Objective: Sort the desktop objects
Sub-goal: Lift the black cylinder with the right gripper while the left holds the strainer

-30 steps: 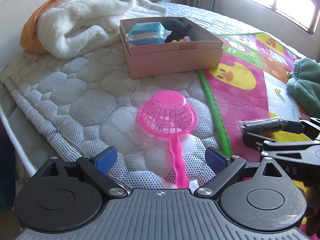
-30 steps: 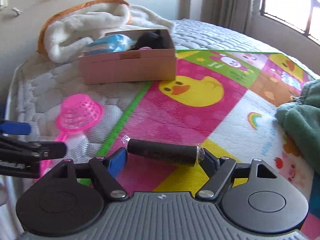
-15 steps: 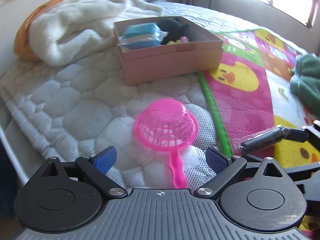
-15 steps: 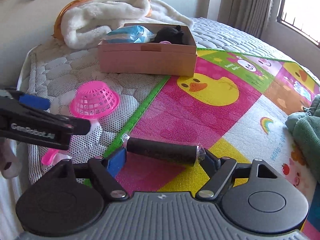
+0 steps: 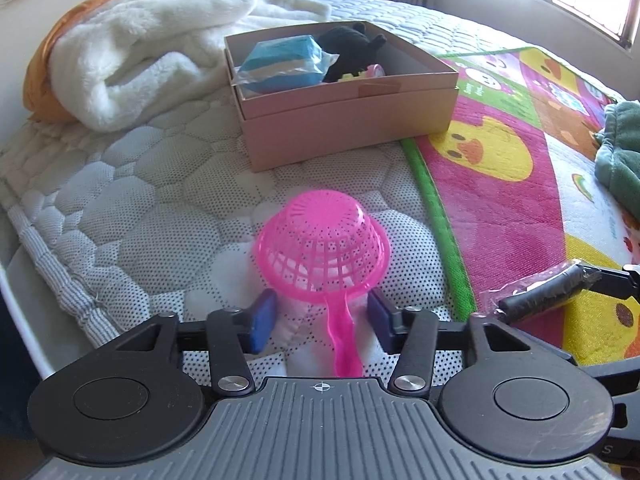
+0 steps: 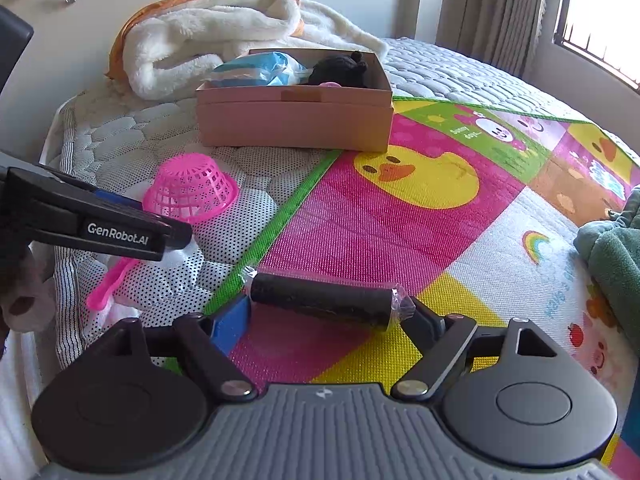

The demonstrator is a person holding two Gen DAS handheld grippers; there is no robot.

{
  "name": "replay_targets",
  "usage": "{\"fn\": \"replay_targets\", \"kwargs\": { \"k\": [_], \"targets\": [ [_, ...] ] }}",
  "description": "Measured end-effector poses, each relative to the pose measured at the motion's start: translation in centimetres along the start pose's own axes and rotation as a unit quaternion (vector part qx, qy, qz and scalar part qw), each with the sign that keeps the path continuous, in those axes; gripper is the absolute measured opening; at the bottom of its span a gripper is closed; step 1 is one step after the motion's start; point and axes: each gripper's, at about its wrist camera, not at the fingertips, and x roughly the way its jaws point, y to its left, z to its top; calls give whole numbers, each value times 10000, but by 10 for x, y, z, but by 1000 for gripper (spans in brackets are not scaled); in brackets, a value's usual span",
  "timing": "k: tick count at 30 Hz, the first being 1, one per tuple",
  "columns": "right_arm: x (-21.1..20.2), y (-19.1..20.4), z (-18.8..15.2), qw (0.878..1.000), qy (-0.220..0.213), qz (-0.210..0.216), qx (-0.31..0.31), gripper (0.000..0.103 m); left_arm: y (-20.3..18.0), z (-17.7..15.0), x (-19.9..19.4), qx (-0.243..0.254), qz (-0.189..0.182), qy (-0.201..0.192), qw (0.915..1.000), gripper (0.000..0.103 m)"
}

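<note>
- Your left gripper (image 5: 322, 316) is closing astride the pink strainer (image 5: 322, 248) lying on the mattress (image 5: 120, 240), pads not yet touching, ready to lift.
- Your right gripper (image 6: 324, 312) clamps the black roll (image 6: 320, 300) endwise, bound for the box (image 6: 296, 120).

My view has a quilted mattress (image 5: 120, 184) carrying a pink box (image 5: 348, 120). Nearer than the box lies a pink strainer (image 5: 324, 248); right of it, a cartoon mat (image 5: 500, 184); left, a white blanket (image 5: 152, 52).
</note>
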Motion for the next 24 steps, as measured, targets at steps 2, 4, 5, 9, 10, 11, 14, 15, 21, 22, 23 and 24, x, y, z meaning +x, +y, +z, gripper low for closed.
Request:
{"fn": "replay_targets", "kwargs": {
  "k": [2, 4, 5, 9, 10, 11, 14, 15, 21, 22, 23, 24],
  "targets": [
    [0, 0, 0, 10000, -15, -14, -11, 82, 0, -1, -3, 23, -13, -5, 10000, 46],
    [-2, 1, 0, 10000, -28, -16, -12, 80, 0, -3, -6, 20, -49, -8, 10000, 45],
    [-3, 1, -1, 10000, -33, -7, -15, 80, 0, -3, -7, 15, -68, -8, 10000, 45],
    [-4, 2, -2, 10000, -35, -24, -48, 79, 4, -5, -7, -167, -289, -17, 9994, 79],
    [-4, 1, -3, 10000, -43, -32, -37, 79, 7, -6, -7, -285, -378, -55, 9989, 87],
    [-5, 1, -3, 10000, -52, -42, -31, 80, 10, -8, -9, -404, -454, -114, 9981, 99],
    [-4, 1, -4, 9999, -88, -74, -22, 84, 19, -13, -11, -549, -418, -136, 9975, 103],
    [-3, 0, -5, 9999, -95, -85, -14, 85, 21, -14, -9, -570, -313, -49, 9979, 103],
    [0, -5, -9, 9998, -116, -36, 131, 90, 17, -22, 2, -168, -117, -116, 9997, 103],
    [0, -6, -9, 9998, -126, -27, 138, 92, 15, -24, 2, -63, -107, -126, 9998, 103],
    [0, -7, -10, 9998, -138, -25, 150, 93, 15, -24, 2, -35, -114, -152, 9998, 103],
    [1, -7, -11, 9997, -147, -28, 172, 94, 16, -23, 0, -76, -137, -203, 9997, 103]
  ]
}}
